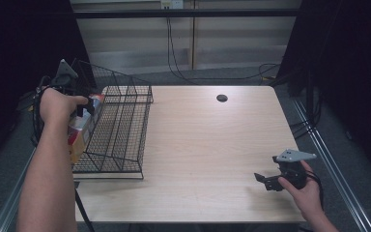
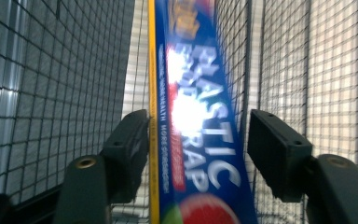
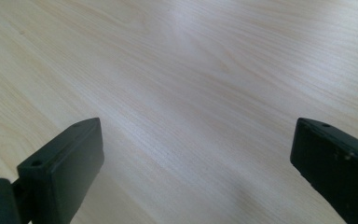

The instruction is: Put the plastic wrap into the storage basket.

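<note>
One long box (image 2: pixel 200 154) lies between the jaws of the left gripper (image 2: pixel 198 154). Its blue face carries white capitals reading "PLASTIC" and, below that, "WRAP"; a red band of small print beside the words is too blurred to read, and a line of tiny lettering runs along the yellow edge, equally unreadable. The left gripper's jaws stand apart on either side of the box, with a visible gap at the right jaw; whether the left jaw touches the yellow edge cannot be told.

In the high view the box (image 1: pixel 83 128) sits at the left side of one black wire basket (image 1: pixel 121 128), which stands on the left part of the light wooden table (image 1: pixel 203 145). The left hand (image 1: pixel 55 104) holds the left gripper (image 1: pixel 84 107) at the basket's left wall, and wire mesh rises on both sides of the box in the left gripper view.

The right gripper (image 1: pixel 263 180), held in the right hand (image 1: pixel 305 186), is near the table's right front corner, well apart from the basket. Its two jaws are spread wide over bare wood (image 3: pixel 191 93), holding nothing. One dark round hole (image 1: pixel 221 98) marks the far middle of the tabletop. Cables (image 1: pixel 174 53) trail over the floor beyond the table.
</note>
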Available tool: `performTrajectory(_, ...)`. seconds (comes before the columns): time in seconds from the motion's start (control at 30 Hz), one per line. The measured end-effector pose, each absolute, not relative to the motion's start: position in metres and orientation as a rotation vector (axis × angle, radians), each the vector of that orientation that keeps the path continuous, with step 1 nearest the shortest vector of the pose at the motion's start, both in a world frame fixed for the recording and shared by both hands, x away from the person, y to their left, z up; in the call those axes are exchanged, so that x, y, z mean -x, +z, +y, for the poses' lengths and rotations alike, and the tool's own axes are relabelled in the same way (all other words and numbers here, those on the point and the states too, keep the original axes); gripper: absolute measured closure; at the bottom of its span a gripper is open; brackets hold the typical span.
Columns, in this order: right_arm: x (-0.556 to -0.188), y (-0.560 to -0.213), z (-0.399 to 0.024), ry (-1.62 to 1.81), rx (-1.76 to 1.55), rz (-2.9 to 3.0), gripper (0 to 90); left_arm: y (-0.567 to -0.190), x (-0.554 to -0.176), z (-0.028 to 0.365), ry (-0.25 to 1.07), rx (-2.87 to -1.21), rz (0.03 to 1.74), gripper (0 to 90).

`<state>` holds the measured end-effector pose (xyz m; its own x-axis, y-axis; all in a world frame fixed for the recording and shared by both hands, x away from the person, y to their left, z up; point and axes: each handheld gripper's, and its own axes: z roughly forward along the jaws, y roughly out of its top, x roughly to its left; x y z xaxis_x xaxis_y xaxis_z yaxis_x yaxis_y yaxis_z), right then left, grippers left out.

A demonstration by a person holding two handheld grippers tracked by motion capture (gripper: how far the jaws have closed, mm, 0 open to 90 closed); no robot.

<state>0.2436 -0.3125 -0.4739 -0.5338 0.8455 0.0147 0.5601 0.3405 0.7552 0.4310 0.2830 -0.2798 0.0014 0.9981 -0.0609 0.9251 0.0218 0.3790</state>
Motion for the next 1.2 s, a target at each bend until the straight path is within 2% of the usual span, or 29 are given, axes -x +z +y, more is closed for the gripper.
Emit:
performTrajectory(0.07,-0.243,-0.474,-0.312,1.029,-1.242,2.229,2.3,-0.274,-0.43,0.282,0.319,-1.984,1.987,39.2)
performTrajectory(0.27,-0.243,-0.473,-0.312,1.033,-1.223,2.234,2.3,-0.262,-0.424,0.28,0.307,-1.955,1.963,33.3)
performTrajectory(0.7,-0.243,-0.472,-0.311,1.035,-1.228,2.233,2.2,-0.259,-0.42,0.262,0.268,-1.948,1.881,21.4)
performTrajectory(1.2,-0.244,-0.47,-0.31,1.049,-1.23,2.231,2.2,-0.252,-0.421,0.237,0.257,-1.965,1.807,18.6)
